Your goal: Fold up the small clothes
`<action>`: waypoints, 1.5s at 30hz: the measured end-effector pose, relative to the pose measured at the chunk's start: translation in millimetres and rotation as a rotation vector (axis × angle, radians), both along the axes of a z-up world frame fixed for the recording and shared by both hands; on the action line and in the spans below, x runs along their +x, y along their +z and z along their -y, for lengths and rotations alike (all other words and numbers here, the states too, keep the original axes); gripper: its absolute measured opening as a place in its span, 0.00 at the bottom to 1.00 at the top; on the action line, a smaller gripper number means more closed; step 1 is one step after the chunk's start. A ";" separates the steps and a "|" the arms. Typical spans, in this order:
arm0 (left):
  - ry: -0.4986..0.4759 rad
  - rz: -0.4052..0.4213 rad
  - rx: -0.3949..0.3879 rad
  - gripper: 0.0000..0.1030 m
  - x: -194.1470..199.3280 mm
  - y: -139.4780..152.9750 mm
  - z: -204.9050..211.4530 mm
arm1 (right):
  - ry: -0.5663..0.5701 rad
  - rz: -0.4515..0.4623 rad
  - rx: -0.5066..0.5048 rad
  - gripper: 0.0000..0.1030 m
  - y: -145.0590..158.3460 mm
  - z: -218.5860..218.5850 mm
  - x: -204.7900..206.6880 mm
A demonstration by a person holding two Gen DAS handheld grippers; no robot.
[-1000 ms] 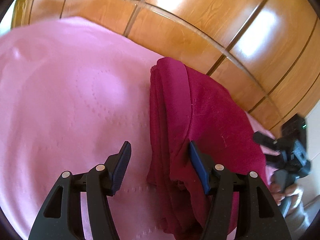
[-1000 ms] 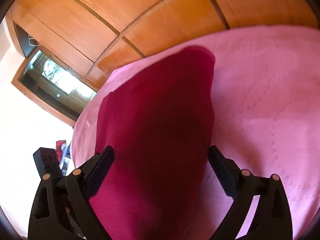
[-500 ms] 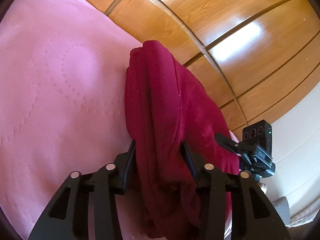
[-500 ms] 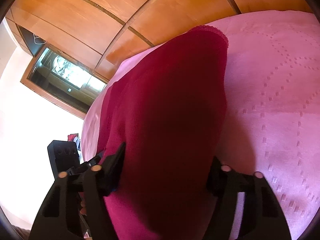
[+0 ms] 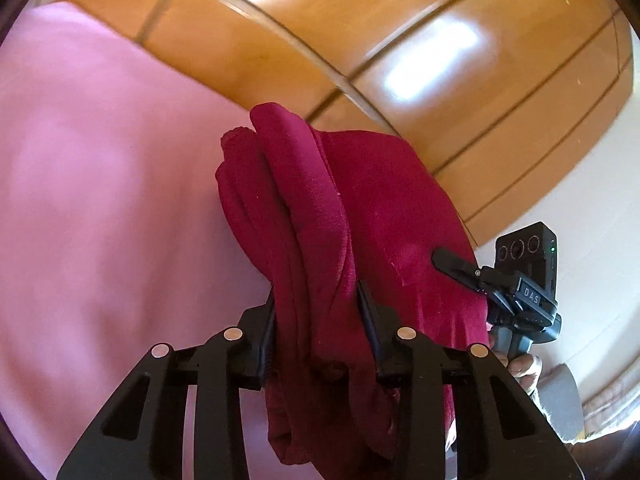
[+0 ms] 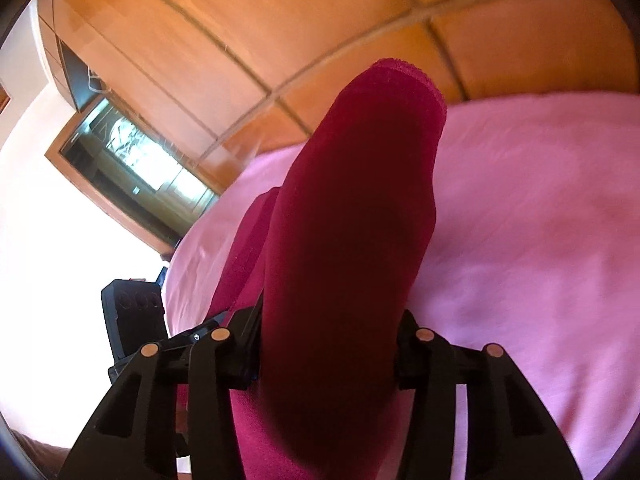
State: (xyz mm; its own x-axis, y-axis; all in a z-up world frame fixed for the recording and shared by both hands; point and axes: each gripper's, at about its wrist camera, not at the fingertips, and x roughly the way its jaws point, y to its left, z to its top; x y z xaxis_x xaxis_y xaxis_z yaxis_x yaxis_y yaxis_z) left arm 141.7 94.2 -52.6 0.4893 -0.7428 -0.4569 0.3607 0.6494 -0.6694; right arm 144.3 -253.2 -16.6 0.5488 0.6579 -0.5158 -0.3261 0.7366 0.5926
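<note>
A dark red garment point(image 5: 360, 208) is folded into a thick bundle and held up off the pink bedspread point(image 5: 100, 200). My left gripper point(image 5: 320, 312) is shut on one end of it, several folded layers pinched between the jaws. My right gripper point(image 6: 328, 332) is shut on the other end; the garment point(image 6: 352, 208) fills the middle of its view and hides the fingertips. The right gripper also shows in the left wrist view point(image 5: 520, 292), at the garment's right edge. The left gripper's body shows in the right wrist view point(image 6: 136, 320).
The pink bedspread point(image 6: 520, 220) lies below and beside the garment. Wooden wardrobe panels point(image 5: 400, 40) stand behind the bed. A mirrored cabinet door point(image 6: 132, 148) and a bright white wall are at the left in the right wrist view.
Both grippers were open beside the garment a second ago. They closed on its two ends and have lifted it off the bedspread.
</note>
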 end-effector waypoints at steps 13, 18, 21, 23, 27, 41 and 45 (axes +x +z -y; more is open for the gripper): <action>-0.108 0.053 0.223 0.26 103.3 15.4 118.0 | -0.211 -0.067 -0.068 0.52 -29.7 88.5 63.4; -0.040 0.037 0.368 0.33 110.3 -6.5 132.4 | -0.266 -0.092 -0.101 0.79 -55.5 94.6 69.3; 0.054 0.105 0.421 0.36 89.2 4.1 129.9 | -0.328 -0.034 -0.195 0.80 -37.3 92.9 54.6; 0.113 0.182 0.417 0.36 64.8 16.5 126.3 | -0.354 0.025 -0.243 0.77 -21.5 89.3 40.7; 0.102 0.273 0.445 0.36 31.0 23.0 132.6 | -0.330 0.116 -0.261 0.65 4.8 74.7 9.3; 0.105 0.153 0.493 0.46 45.9 -12.7 139.4 | -0.332 0.137 -0.518 0.58 -56.3 17.7 -26.0; 0.151 0.184 0.537 0.46 27.5 -1.1 139.1 | -0.342 0.121 -0.491 0.59 -55.1 23.4 -29.4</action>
State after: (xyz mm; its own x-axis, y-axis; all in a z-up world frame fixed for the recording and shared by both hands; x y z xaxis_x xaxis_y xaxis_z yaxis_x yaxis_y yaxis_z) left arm 169.2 -44.9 -53.7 0.6787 -0.3460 -0.6478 0.3165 0.9337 -0.1672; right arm 114.9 -276.6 -71.8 0.7606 0.1347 -0.6351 -0.0663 0.9892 0.1305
